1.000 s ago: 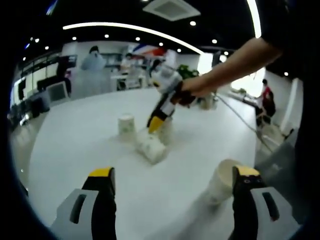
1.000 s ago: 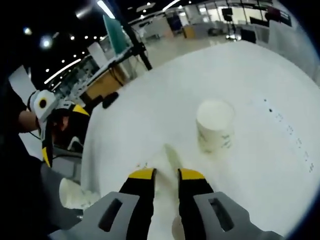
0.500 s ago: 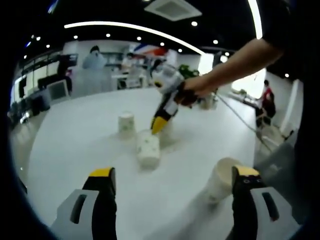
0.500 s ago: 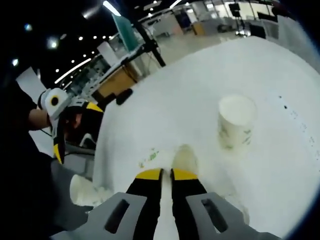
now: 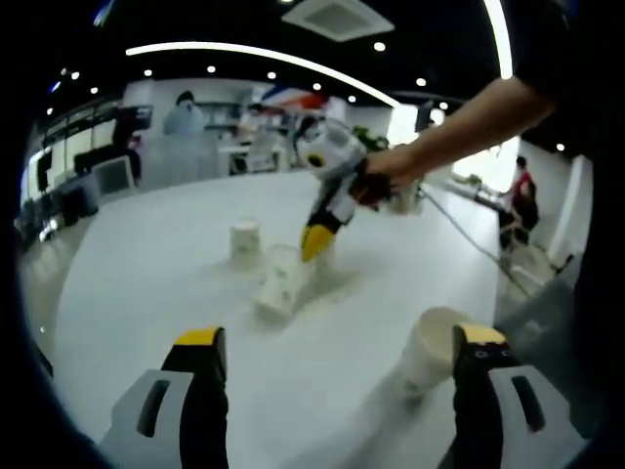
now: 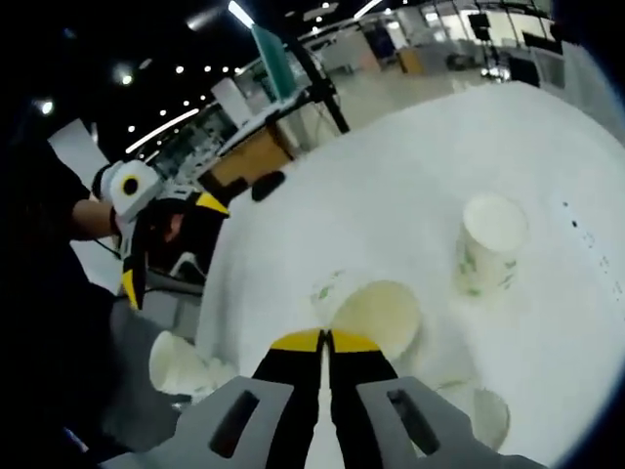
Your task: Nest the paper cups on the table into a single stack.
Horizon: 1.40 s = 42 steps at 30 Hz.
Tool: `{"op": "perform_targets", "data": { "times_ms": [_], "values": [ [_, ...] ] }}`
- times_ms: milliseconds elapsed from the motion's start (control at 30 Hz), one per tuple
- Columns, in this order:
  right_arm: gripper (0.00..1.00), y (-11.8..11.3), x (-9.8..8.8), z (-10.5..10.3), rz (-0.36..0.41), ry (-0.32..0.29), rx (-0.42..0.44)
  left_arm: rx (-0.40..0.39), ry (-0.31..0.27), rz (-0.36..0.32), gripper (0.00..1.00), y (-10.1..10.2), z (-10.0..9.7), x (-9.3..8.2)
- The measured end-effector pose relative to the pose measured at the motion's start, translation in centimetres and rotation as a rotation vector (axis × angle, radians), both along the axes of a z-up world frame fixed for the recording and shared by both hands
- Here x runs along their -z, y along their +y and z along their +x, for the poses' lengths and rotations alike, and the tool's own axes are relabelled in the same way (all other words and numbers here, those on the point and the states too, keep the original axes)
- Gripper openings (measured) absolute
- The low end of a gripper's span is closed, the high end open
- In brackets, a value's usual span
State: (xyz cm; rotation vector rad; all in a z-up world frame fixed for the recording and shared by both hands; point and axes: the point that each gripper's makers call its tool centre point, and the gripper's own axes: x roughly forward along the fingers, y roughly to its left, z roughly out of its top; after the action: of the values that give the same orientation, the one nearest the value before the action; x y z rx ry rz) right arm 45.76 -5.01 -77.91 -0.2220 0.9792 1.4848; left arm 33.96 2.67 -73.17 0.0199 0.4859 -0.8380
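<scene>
Right gripper (image 6: pixel 323 342) apparently pinching cup (image 6: pixel 376 315).

Bare white table (image 5: pixel 127 283) stretches open from the left gripper's (image 5: pixel 337 366) wide-apart jaws toward the far left edge. Mid-table, 3 obstacles crowd together: an upright cup (image 5: pixel 246 240), a tilted cup (image 5: pixel 280 283) pinched at its rim by the right gripper (image 5: pixel 315 241), and the reaching arm (image 5: pixel 459 122). Another cup (image 5: pixel 430 347) stands near the right edge.
</scene>
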Motion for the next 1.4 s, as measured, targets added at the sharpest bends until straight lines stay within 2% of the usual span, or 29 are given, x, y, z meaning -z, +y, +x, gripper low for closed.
{"op": "perform_targets", "data": {
  "times_ms": [267,500,567,733,967,1400],
  "values": [
    [0.00,-0.4,-0.7,0.3,-0.005,-0.038,0.016,-0.006,-0.006,-0.001,0.96,0.1,-0.2,-0.3],
    [0.00,-0.6,-1.8,-0.1,-0.005,-0.069,0.021,-0.003,-0.008,0.008,0.96,0.1,-0.5,-0.2],
    [0.00,-0.7,-2.1,-0.3,-0.011,-0.078,0.021,0.008,-0.001,0.031,0.96,0.2,-0.8,0.1],
    [0.00,-1.0,-3.0,-0.7,-0.012,-0.096,0.022,0.007,-0.015,0.030,0.96,0.2,-0.7,-0.3],
    [0.00,-1.7,-4.7,-1.4,-0.010,-0.123,0.037,0.023,-0.036,0.042,0.97,-0.2,-0.5,-1.0],
    [0.00,-3.3,-9.3,-2.6,0.048,-0.152,0.117,0.050,-0.065,0.041,0.97,-0.8,-0.5,-2.3]
  ]
}}
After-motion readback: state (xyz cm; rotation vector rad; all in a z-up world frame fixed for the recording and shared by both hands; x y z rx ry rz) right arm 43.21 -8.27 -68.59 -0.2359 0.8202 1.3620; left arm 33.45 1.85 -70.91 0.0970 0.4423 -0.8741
